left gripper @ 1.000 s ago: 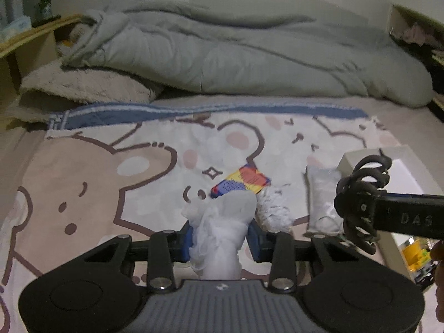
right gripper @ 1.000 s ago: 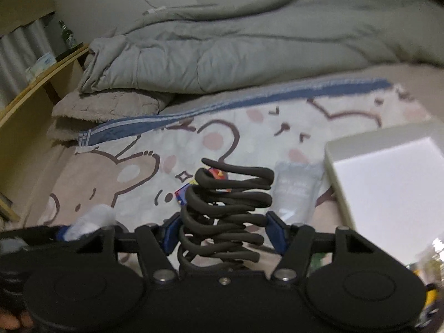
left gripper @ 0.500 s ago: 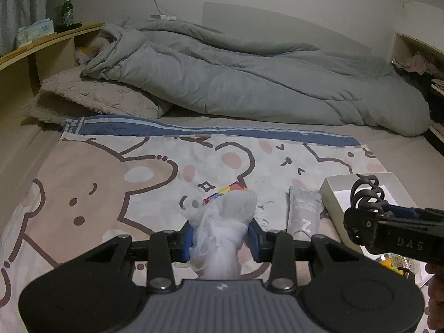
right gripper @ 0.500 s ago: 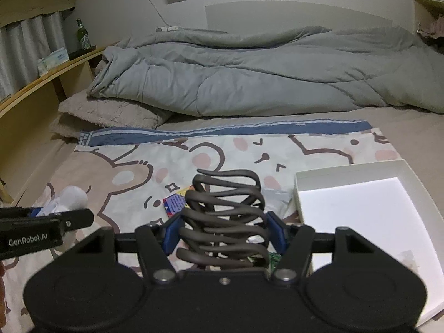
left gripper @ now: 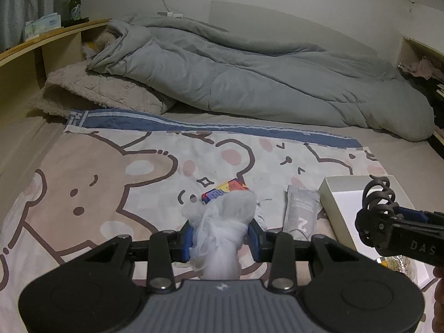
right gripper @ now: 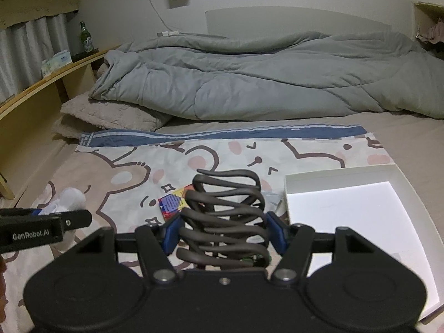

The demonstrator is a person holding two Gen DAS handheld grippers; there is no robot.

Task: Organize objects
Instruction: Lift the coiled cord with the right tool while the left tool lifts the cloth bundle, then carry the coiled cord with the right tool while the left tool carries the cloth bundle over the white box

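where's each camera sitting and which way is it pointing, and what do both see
Left wrist: sits behind the left gripper, facing forward and down over the bear blanket towards the grey duvet; its fingers clamp a white mesh bundle; the right gripper enters at the right edge.
Right wrist: sits behind the right gripper, facing the same way; its fingers clamp a dark hair claw; the left gripper shows at left.
Shared: blanket, duvet, white box, colourful packet.
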